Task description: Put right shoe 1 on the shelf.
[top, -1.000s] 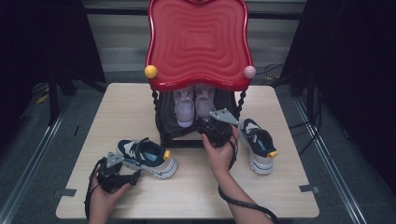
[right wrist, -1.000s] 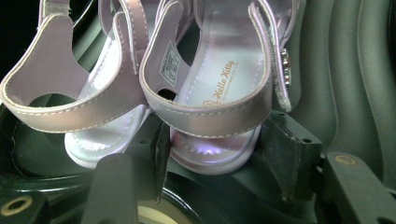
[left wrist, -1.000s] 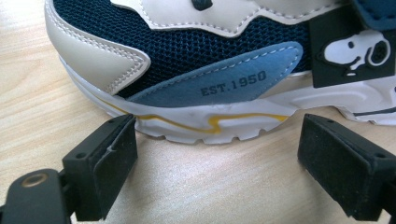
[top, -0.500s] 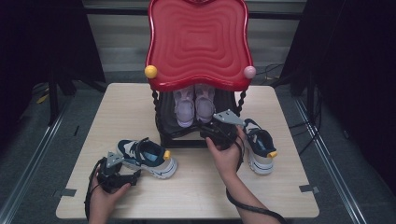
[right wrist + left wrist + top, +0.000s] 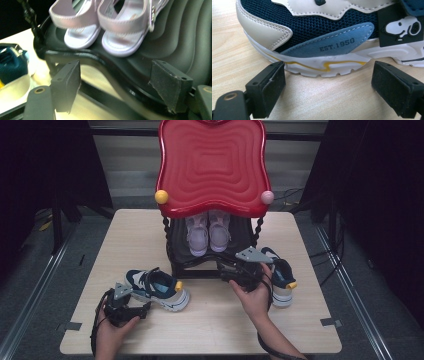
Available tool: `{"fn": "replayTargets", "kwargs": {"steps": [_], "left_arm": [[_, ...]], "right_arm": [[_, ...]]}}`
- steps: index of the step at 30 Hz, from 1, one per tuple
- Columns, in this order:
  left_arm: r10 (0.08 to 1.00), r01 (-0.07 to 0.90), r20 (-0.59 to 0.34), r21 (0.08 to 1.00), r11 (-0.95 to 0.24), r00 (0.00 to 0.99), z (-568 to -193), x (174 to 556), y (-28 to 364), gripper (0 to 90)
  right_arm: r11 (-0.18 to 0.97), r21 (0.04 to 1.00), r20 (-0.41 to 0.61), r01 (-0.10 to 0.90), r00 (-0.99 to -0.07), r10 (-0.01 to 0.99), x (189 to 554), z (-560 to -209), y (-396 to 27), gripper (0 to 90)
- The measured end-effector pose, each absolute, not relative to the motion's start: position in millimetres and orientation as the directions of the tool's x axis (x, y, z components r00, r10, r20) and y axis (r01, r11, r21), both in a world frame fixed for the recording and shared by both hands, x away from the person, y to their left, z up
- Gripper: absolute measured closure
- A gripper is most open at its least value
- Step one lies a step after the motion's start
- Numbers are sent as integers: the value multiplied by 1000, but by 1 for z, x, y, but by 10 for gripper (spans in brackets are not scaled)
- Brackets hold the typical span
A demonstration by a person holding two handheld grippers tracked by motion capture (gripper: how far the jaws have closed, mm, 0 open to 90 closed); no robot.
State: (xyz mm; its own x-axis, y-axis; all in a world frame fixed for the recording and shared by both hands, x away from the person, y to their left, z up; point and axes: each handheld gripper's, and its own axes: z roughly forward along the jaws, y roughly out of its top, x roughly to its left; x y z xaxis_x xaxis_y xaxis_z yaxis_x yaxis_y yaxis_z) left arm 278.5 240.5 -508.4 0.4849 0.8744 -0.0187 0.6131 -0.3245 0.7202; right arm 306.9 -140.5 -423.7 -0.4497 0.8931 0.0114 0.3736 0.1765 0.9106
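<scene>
A: On the desk [image 5: 210, 320], near left: navy sneaker [image 5: 156, 289]; left gripper [image 5: 131, 307] low beside it, jaws apart, sole just ahead, not clamped.

B: Left gripper view gives sole detail: yellow line, "EST.1950" patch [image 5: 329, 46].

A: Right gripper [image 5: 227, 270] at the red rack's [image 5: 212, 167] dark lower shelf [image 5: 175, 37], hand [image 5: 255, 295] under it. Jaws have just been opening, nothing between them.

B: Its view shows pale sandals [image 5: 107, 27] on that shelf; second sneaker [image 5: 280, 275] lies just right of the hand
</scene>
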Motion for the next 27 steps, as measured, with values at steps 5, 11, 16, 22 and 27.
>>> {"fn": "replayTargets", "kwargs": {"steps": [5,11,16,22,27], "left_arm": [[874,613,-19,720,-324,485,-508,278,240,116],[874,613,-19,720,-325,485,-508,278,240,116],[874,613,-18,720,-325,485,-508,278,241,116],[874,613,-19,720,-325,485,-508,278,240,116],[874,613,-19,720,-324,485,-508,278,240,116]], "right_arm": [[202,901,7,384,-478,878,298,-426,-146,238],[218,887,24,408,-512,859,290,-432,-152,224],[225,875,44,428,-534,844,284,-439,-157,212],[240,862,56,446,-555,830,275,-447,-164,195],[258,848,63,462,-572,818,269,-456,-169,188]]}}
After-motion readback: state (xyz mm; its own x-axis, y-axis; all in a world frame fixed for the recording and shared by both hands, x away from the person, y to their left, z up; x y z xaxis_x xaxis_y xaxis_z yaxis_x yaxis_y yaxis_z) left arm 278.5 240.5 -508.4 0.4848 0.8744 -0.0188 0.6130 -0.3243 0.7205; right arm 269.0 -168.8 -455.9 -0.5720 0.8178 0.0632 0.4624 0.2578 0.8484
